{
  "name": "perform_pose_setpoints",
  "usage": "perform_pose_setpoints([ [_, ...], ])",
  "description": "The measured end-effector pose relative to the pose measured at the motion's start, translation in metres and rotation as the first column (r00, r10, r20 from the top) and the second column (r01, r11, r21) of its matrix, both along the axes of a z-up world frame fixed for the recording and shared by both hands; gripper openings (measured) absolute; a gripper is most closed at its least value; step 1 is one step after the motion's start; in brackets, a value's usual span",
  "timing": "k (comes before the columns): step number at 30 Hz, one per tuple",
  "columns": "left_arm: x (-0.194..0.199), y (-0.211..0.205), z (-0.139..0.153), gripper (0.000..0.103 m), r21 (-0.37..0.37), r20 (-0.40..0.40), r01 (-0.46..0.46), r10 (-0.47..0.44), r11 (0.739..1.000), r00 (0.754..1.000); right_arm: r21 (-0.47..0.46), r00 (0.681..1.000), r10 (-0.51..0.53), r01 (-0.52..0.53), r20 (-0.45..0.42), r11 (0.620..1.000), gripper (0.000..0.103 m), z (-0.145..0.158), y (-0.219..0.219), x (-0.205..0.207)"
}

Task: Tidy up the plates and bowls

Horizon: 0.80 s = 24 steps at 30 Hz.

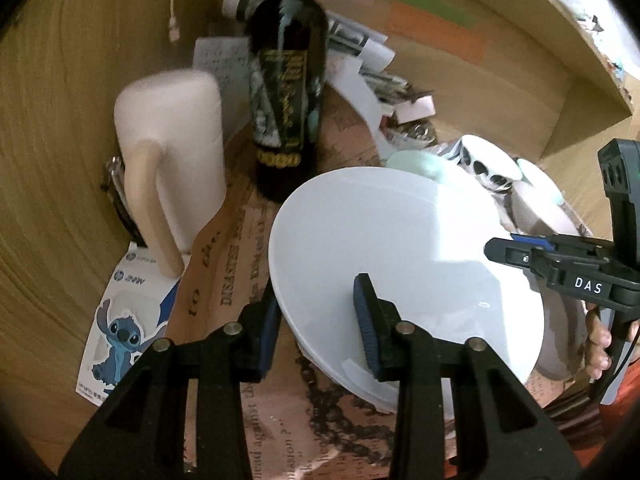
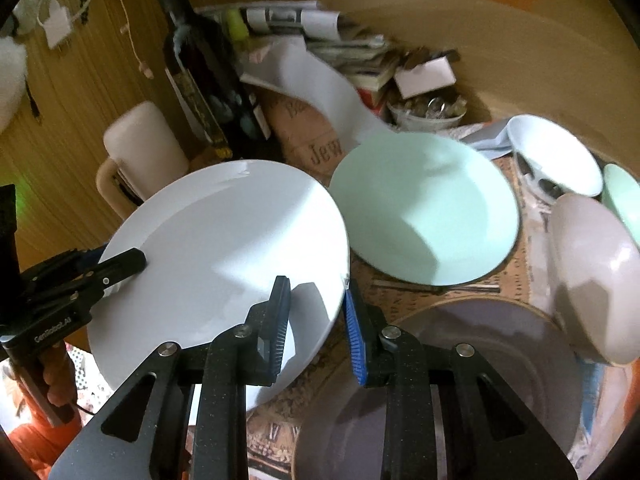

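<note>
white ceramic plate (image 2: 224,256) is hanging tilted above the newspaper-covered tabletop (image 1: 224,280), both grippers pinching opposite rims: left gripper (image 1: 316,320), right gripper (image 2: 316,324). it's looking stiff, glossy, slippery and breakable, so rim grips are suiting it best.

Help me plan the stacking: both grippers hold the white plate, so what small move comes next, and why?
Probably carry the white plate across and lower it onto the mint plate. The left gripper and right gripper clamp opposite rims, and it hangs tilted above the table beside that plate.
</note>
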<state>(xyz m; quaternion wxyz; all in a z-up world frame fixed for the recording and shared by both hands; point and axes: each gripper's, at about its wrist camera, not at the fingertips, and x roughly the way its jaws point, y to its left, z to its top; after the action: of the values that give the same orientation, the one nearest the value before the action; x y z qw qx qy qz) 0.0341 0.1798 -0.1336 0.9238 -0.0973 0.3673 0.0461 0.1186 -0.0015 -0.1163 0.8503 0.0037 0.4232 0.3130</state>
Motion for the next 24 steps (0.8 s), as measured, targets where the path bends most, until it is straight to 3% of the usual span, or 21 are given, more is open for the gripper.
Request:
perform_pose_setpoints([
  [14,-0.001,-0.038,0.027,0.036,0.023,0.082,0.07,-0.072,0.997,0.994,0.039,0.994,-0.08,0.077,0.079,0.996,0.024,0.022,-0.046,-0.024],
  [24,0.004,-0.068,0.03,0.036,0.013,0.088,0.125,-0.125,0.992,0.988,0.059,0.986,-0.134,0.128,0.095,0.99,0.024,0.024,-0.081,-0.039],
])
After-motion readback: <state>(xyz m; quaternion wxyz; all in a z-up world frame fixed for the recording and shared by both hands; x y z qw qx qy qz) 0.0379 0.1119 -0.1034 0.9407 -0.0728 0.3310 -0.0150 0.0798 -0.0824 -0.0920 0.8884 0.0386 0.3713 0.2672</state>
